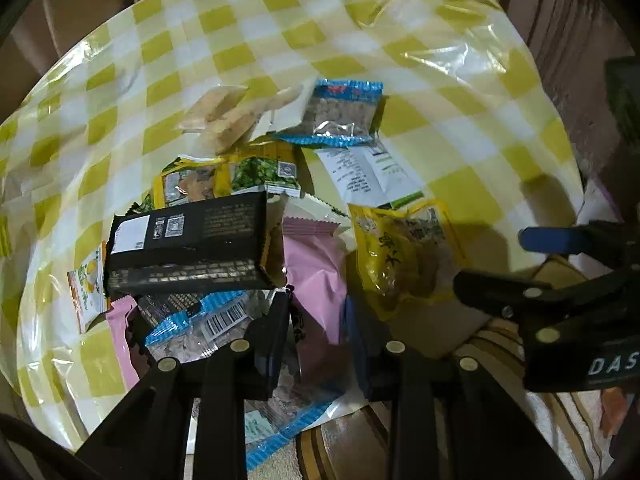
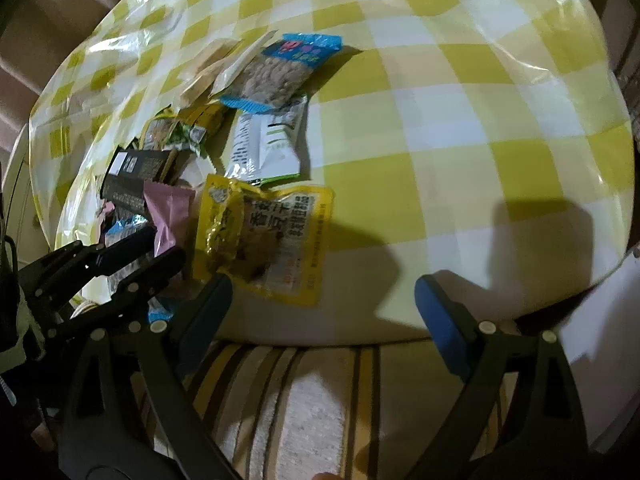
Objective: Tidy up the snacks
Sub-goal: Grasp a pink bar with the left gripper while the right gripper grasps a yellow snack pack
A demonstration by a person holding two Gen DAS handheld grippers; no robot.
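Left wrist view shows your left gripper [image 1: 316, 328] tipped steeply down over the near edge of the snack pile [image 1: 256, 208] on the checked tablecloth [image 1: 280, 28], its jaws narrowed around the pink packet [image 1: 316, 264], though whether the pads actually press it cannot be told. Right wrist view has your right gripper [image 2: 324, 300] also angled steeply down at the near table edge, jaws spread wide with nothing between them, the left pad just beside the yellow pouch [image 2: 272, 236] that lies at the pile's right side.
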